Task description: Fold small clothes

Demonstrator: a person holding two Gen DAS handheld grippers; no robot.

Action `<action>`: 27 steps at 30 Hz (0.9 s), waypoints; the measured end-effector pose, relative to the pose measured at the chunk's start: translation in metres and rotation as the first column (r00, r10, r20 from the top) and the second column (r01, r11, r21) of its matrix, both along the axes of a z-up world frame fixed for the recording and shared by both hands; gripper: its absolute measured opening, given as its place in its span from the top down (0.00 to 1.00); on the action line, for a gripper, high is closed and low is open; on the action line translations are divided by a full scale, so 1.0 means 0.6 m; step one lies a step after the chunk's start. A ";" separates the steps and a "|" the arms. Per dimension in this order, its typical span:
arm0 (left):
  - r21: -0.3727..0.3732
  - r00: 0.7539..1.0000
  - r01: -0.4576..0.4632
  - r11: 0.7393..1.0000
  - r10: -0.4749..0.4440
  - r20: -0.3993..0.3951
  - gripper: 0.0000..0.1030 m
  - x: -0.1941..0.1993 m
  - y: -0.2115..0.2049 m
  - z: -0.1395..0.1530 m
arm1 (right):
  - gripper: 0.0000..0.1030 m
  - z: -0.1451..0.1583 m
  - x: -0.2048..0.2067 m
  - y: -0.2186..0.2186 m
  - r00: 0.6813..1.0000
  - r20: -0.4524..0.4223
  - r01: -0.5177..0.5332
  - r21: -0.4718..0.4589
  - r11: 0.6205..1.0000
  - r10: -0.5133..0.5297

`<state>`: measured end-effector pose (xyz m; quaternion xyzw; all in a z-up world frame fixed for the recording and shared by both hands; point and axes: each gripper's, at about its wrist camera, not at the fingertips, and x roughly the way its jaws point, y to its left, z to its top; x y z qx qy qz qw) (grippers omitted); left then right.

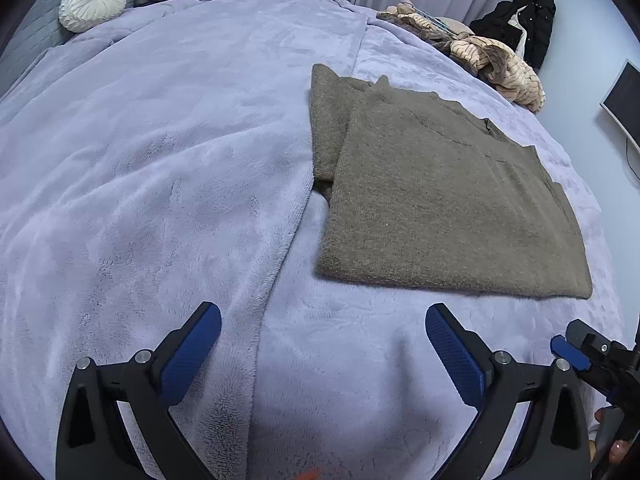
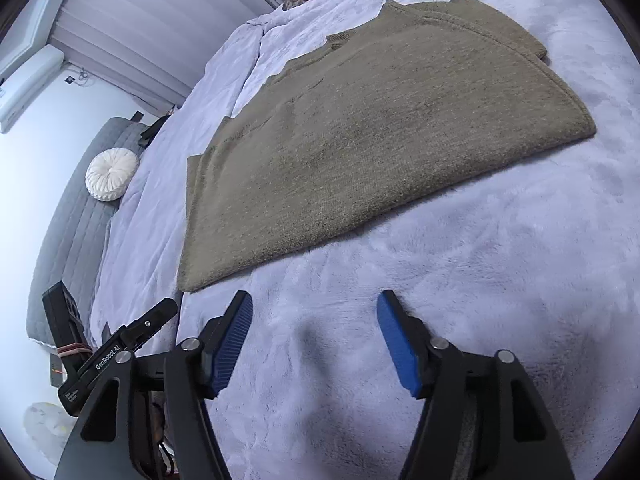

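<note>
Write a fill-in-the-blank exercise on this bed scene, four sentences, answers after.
1. The olive-brown sweater lies ____ on the lilac blanket.
2. Both the left tool and the right tool hold ____.
3. The round cushion near the headboard is ____ in colour.
4. The striped beige garment lies ____ the sweater, near the bed's far edge.

Answers: folded; nothing; white; beyond

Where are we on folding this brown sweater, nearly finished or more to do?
Done: the brown sweater lies folded flat on the lavender blanket, one sleeve still sticking out at its far-left corner. In hand: nothing; the left gripper and right gripper both stand open over bare blanket. Left: perhaps tucking that sleeve, then the tan striped garment heaped at the far edge.
</note>
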<state>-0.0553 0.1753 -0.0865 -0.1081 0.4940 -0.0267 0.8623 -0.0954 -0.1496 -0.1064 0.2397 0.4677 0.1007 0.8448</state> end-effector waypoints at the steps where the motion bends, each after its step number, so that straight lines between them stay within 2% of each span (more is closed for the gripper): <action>1: 0.003 1.000 -0.004 1.000 0.004 -0.002 0.00 0.000 0.002 0.000 | 0.21 0.002 0.003 0.006 1.000 0.003 -0.006 -0.001 1.000 0.006; 5: -0.003 1.000 0.005 1.000 -0.005 -0.030 0.00 0.006 0.004 -0.004 | 0.21 0.006 0.016 0.028 0.999 0.008 -0.034 0.004 0.999 0.034; 8: 0.020 0.999 -0.012 1.000 0.013 -0.047 0.00 0.009 0.007 -0.010 | 0.21 0.004 0.024 0.043 0.998 0.000 -0.056 0.006 0.998 0.056; 12: -0.039 0.997 -0.011 0.999 0.008 -0.079 0.00 0.014 0.015 -0.020 | 0.21 -0.003 0.034 0.059 0.996 -0.020 -0.081 0.018 0.997 0.082; 18: -0.059 0.997 -0.023 0.998 0.019 -0.077 0.00 0.015 0.019 -0.022 | 0.21 -0.016 0.053 0.074 0.994 -0.051 -0.095 0.050 0.994 0.098; 21: -0.068 0.997 -0.024 0.997 0.019 -0.081 0.00 0.019 0.022 -0.023 | 0.21 -0.021 0.068 0.081 0.992 -0.058 -0.105 0.093 0.990 0.111; 25: -0.086 0.996 -0.032 0.996 0.025 -0.083 0.00 0.023 0.027 -0.021 | 0.21 -0.034 0.099 0.095 0.989 -0.081 -0.103 0.227 0.969 0.124; 27: -0.095 0.996 -0.037 0.995 0.028 -0.086 0.00 0.025 0.032 -0.021 | 0.21 -0.046 0.115 0.106 0.986 -0.105 -0.102 0.258 0.961 0.133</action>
